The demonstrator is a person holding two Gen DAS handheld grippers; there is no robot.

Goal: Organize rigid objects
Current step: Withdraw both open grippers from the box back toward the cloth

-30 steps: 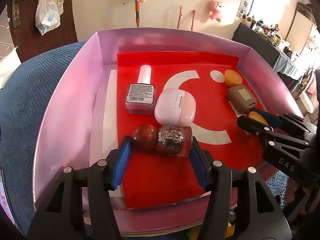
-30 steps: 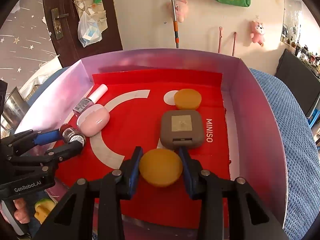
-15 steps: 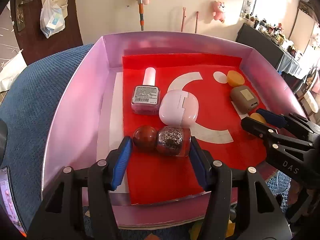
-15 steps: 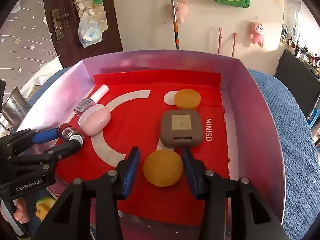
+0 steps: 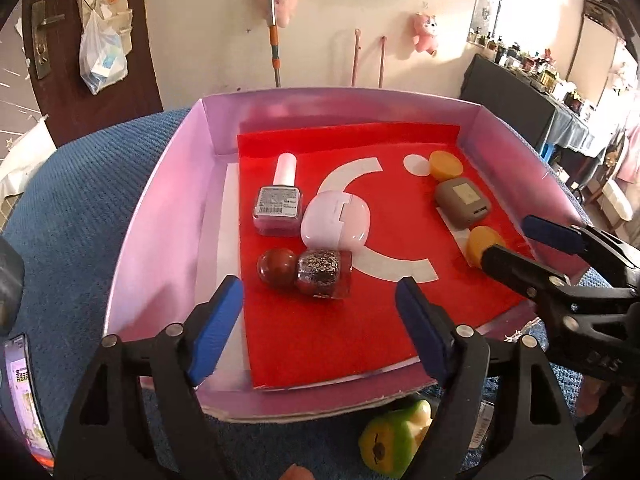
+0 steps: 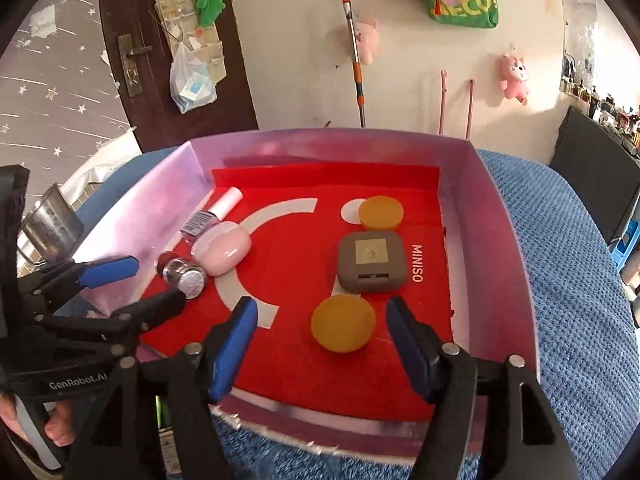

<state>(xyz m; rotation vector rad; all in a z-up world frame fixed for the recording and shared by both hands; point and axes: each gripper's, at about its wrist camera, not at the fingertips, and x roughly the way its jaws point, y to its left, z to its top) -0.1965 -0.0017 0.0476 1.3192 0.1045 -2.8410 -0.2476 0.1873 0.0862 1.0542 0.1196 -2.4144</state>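
Note:
A pink box (image 5: 160, 220) (image 6: 492, 232) with a red liner holds the objects. On its left lie a glitter nail polish bottle with a red cap (image 5: 308, 274) (image 6: 182, 274), a pink case (image 5: 336, 222) (image 6: 224, 248) and a white-capped polish bottle (image 5: 280, 200) (image 6: 212, 214). On the right lie two orange discs (image 6: 344, 328) (image 6: 380, 212) and a brown square case (image 6: 370, 262) (image 5: 462, 202). My left gripper (image 5: 318, 326) (image 6: 132, 284) is open and empty, just short of the glitter bottle. My right gripper (image 6: 320, 346) (image 5: 516, 240) is open and empty, just short of the near disc (image 5: 482, 242).
The box rests on a blue textured cover (image 6: 576, 320). A green and yellow toy (image 5: 396, 440) lies in front of the box. A metal cup (image 6: 48, 224) stands left of it. A door, a wall with hanging toys and a dark cabinet (image 5: 508, 96) are behind.
Both grippers opened and drew back toward the box's near edge. The left let go of the glitter bottle, the right let go of the orange disc. Both objects lie on the liner.

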